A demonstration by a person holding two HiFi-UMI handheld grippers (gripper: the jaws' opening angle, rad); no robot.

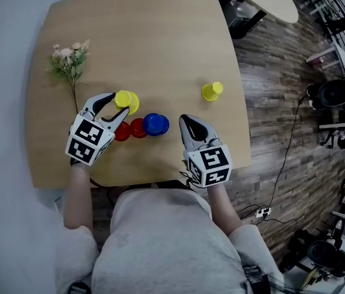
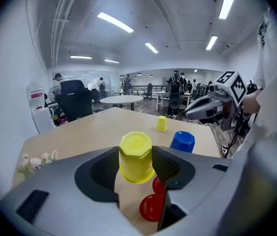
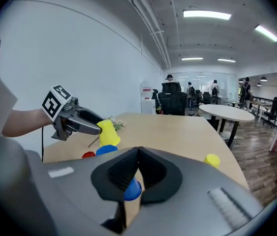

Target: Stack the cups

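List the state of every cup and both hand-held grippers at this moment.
Left hand-held gripper: shut on the held yellow cup.
Right hand-held gripper: shut, nothing between its jaws.
Held yellow cup: mouth down, lifted off the table.
Far yellow cup: mouth down on the table, alone.
Blue cup: mouth down on the table, unstacked.
Red cups: on the table, side by side, unstacked.

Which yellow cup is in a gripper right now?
The yellow cup clamped in the left gripper; the other yellow cup stands alone near the right edge of the table.
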